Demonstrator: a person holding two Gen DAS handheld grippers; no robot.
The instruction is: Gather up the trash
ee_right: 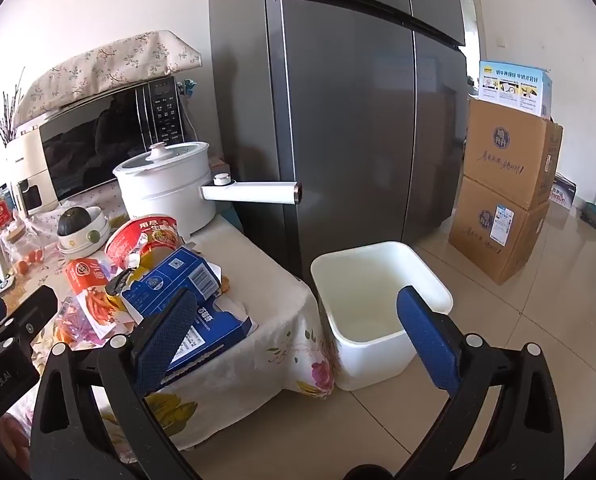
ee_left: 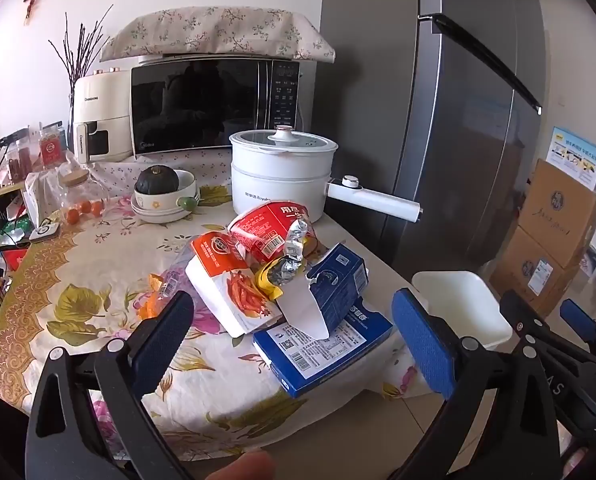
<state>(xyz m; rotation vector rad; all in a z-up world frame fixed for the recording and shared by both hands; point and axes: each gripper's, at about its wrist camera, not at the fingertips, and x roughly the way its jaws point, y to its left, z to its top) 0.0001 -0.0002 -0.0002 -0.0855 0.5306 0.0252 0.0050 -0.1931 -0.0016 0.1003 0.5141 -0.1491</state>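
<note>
At centre frame the trash (ee_left: 285, 280) lies heaped on the table (ee_left: 97, 320), the bin (ee_right: 378, 312) lower right, so both wide-open, empty grippers (ee_left: 293, 332) (ee_right: 298, 328) should close squarely on the top carton (ee_left: 338, 284) first.

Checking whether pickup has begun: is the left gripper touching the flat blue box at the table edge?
Apart. In the left wrist view the left gripper is open, its pads short of the flat blue box, with tablecloth showing between.
</note>
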